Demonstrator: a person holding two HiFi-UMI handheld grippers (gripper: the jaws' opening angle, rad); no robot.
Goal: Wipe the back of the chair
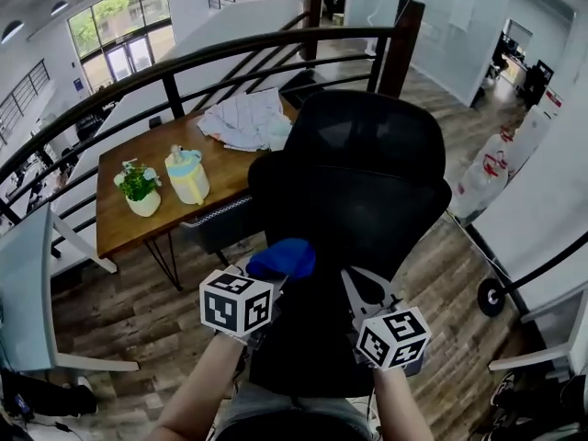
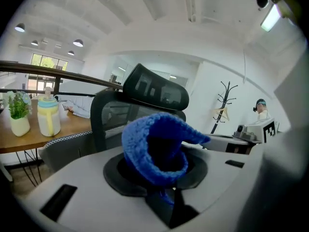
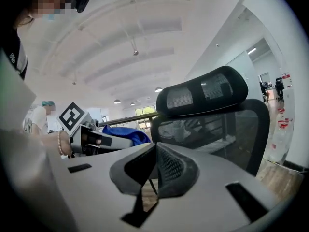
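The black mesh office chair [image 1: 367, 173] stands right in front of me, its back facing me and the headrest [image 2: 154, 88] on top. My left gripper [image 1: 274, 274] is shut on a blue knitted cloth [image 1: 281, 259], held just short of the chair back on its left side. In the left gripper view the cloth [image 2: 154, 149] bulges out over the jaws and hides their tips. My right gripper [image 1: 369, 290] is shut with nothing in it, close to the lower chair back. In the right gripper view the chair [image 3: 217, 124] fills the right side, and the cloth [image 3: 123, 132] shows at the left.
A wooden table [image 1: 119, 219] behind the chair carries a potted plant [image 1: 140, 189], a yellow jug [image 1: 187, 175] and crumpled white fabric [image 1: 243, 118]. A dark railing [image 1: 184, 62] runs behind it. A coat stand [image 2: 226, 100] and a person [image 2: 260, 109] are off to the side.
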